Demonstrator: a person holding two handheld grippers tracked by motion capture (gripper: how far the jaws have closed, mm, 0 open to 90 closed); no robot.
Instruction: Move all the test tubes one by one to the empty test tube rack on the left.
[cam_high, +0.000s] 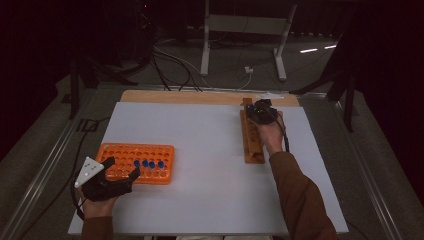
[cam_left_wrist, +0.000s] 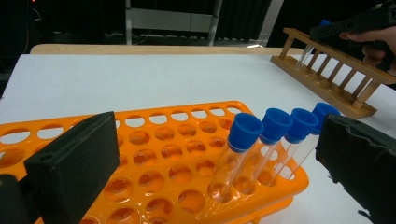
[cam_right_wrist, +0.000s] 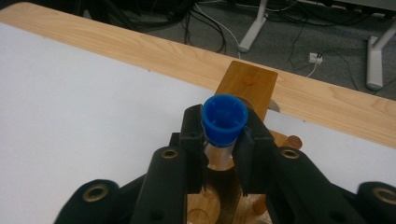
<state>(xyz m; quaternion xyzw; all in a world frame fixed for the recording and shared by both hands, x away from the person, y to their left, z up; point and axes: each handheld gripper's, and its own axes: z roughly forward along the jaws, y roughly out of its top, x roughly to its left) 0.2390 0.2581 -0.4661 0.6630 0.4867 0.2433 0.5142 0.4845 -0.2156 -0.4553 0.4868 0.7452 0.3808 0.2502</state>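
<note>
Right gripper (cam_right_wrist: 219, 144) clamps tube (cam_right_wrist: 224, 119) — wooden rack (cam_high: 251, 137) near far edge.

We see a white table top (cam_high: 200, 200) with a strip of pale wood (cam_high: 190, 96) along its far edge; beyond it the grey floor (cam_high: 310, 65) carries a tangle of dark cables (cam_high: 165, 65) and a white plug with its lead (cam_high: 248, 71); the white legs of another table frame (cam_high: 206, 45) stand there too, joined by a crossbar; two bright streaks of light (cam_high: 315, 49) lie on the floor at the right; metal rails (cam_high: 37, 182) run along both sides of the table; the background is dark.
</note>
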